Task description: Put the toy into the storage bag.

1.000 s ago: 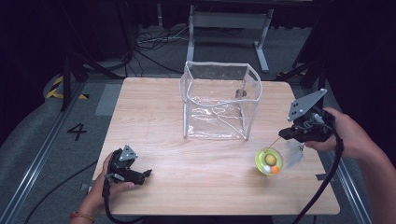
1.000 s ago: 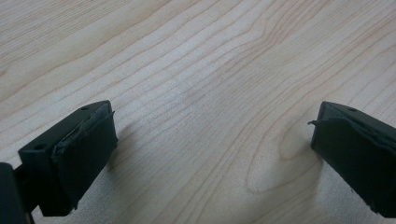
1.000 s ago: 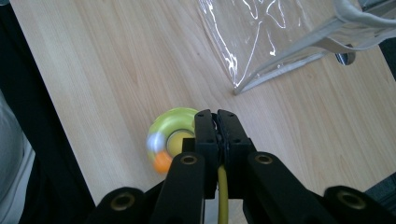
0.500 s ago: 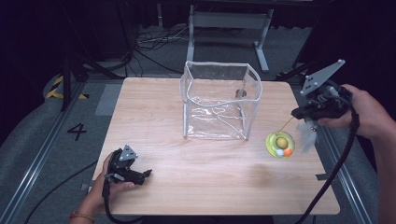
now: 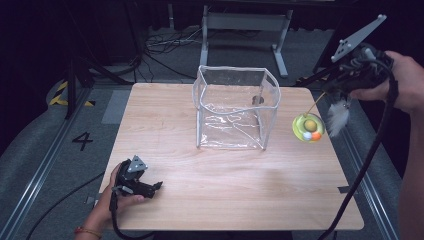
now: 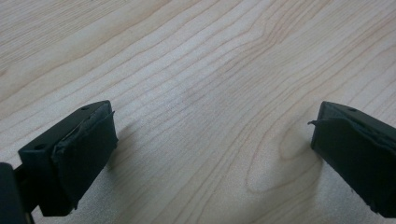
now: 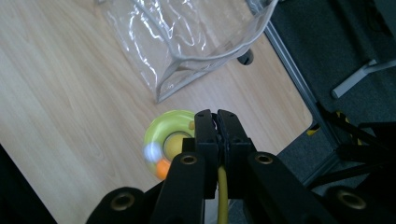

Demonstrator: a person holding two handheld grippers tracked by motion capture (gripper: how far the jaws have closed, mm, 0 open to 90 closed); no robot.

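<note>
A green ring toy (image 5: 309, 127) with a yellow and an orange ball hangs from a thin yellow stick (image 5: 316, 104), with a white feather (image 5: 337, 117) beside it. My right gripper (image 5: 332, 85) is shut on that stick, raised above the table's right edge. In the right gripper view the stick (image 7: 222, 196) runs up between the closed jaws of the right gripper (image 7: 216, 121), and the toy (image 7: 170, 142) swings blurred below them. A clear plastic bag (image 5: 235, 107) stands open just left of the toy. My left gripper (image 5: 152, 187) rests open on the table's near left corner, and in its own view the left gripper (image 6: 210, 140) holds nothing.
The wooden table (image 5: 165, 125) has bare board left of and in front of the bag. Its right edge (image 5: 345, 165) lies close under the toy. Dark floor, cables and a metal frame (image 5: 245, 22) lie beyond the far edge.
My right gripper has risen and moved right and away, lifting the ring toy off the table so it now hangs beside the bag. The left gripper has not moved.
</note>
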